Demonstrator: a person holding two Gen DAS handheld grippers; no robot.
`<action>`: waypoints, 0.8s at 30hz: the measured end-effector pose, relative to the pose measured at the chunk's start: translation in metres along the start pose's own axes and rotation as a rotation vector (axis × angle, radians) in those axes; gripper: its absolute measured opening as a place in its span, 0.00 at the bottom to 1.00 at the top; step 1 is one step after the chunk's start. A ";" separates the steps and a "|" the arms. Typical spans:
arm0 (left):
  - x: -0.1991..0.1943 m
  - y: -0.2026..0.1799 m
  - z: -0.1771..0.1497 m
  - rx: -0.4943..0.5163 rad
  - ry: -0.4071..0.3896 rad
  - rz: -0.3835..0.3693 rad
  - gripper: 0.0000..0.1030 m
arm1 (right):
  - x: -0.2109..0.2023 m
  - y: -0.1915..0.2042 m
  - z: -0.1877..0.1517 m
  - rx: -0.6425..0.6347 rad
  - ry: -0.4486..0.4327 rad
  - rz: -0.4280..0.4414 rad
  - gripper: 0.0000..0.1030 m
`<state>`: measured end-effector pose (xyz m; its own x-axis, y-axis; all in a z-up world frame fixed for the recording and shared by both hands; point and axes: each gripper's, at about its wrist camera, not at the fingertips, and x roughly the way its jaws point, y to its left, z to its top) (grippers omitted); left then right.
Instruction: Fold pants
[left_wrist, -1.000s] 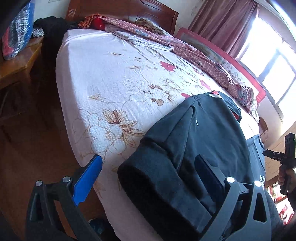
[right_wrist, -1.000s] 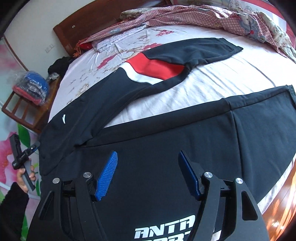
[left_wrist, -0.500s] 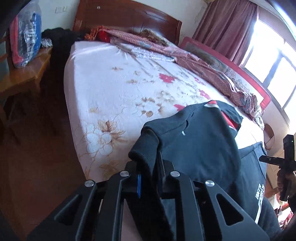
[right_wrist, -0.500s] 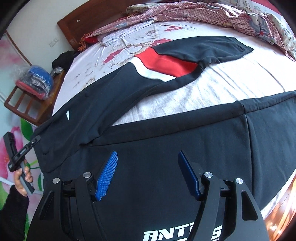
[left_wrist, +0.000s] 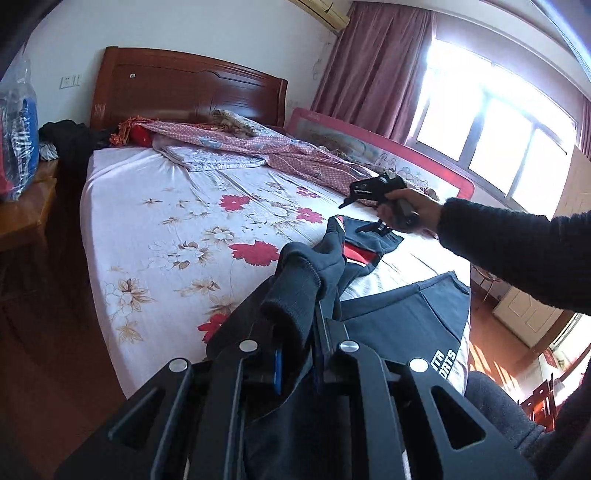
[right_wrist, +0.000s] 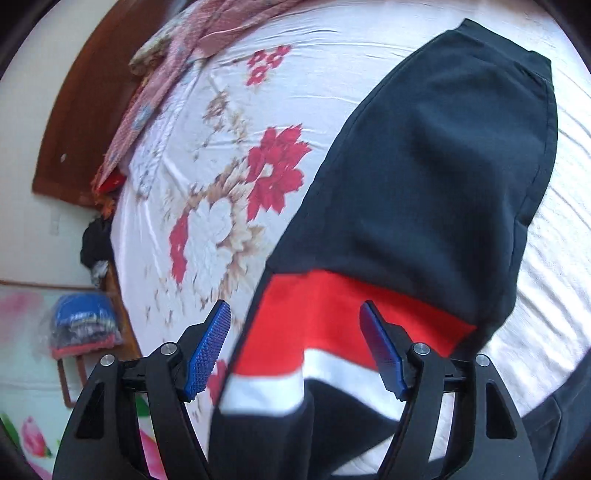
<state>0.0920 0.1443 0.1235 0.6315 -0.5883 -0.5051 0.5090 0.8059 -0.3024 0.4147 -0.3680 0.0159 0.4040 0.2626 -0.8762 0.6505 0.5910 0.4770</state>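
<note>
Dark pants (left_wrist: 373, 240) with a red and white band lie across the floral bed. My left gripper (left_wrist: 299, 347) is shut on one ribbed cuff (left_wrist: 295, 291) and holds it up off the sheet, the leg trailing down toward the band. In the right wrist view the pants (right_wrist: 424, 166) spread out below my right gripper (right_wrist: 295, 347). Its jaws are opening, its blue pads (right_wrist: 208, 347) stand wide apart over the red band (right_wrist: 332, 314), and they press on nothing. In the left wrist view a hand in a dark sleeve holds the right gripper (left_wrist: 352, 216) over the far end of the pants.
The bed sheet (left_wrist: 166, 221) is white with red and tan flowers. A pink quilt (left_wrist: 277, 155) is bunched by the wooden headboard (left_wrist: 184, 88). Another dark garment with white lettering (left_wrist: 406, 321) lies at the near edge. A side table (left_wrist: 22, 214) with bagged clothes stands left.
My left gripper closed on the pants cuff and rose with it. My right gripper swept across the bed from the lettered garment to the red band.
</note>
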 end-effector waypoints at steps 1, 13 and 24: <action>0.000 0.000 -0.002 -0.002 0.003 0.003 0.11 | 0.010 0.001 0.005 0.009 0.013 -0.053 0.70; -0.014 0.038 -0.008 -0.023 -0.014 0.190 0.12 | -0.108 -0.065 -0.043 -0.154 -0.158 0.294 0.09; -0.048 0.016 -0.087 -0.072 0.061 0.159 0.23 | -0.155 -0.276 -0.209 -0.010 -0.121 0.312 0.09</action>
<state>0.0189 0.1914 0.0727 0.6627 -0.4500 -0.5986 0.3611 0.8923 -0.2710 0.0385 -0.4126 0.0058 0.6562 0.3399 -0.6737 0.4778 0.5039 0.7196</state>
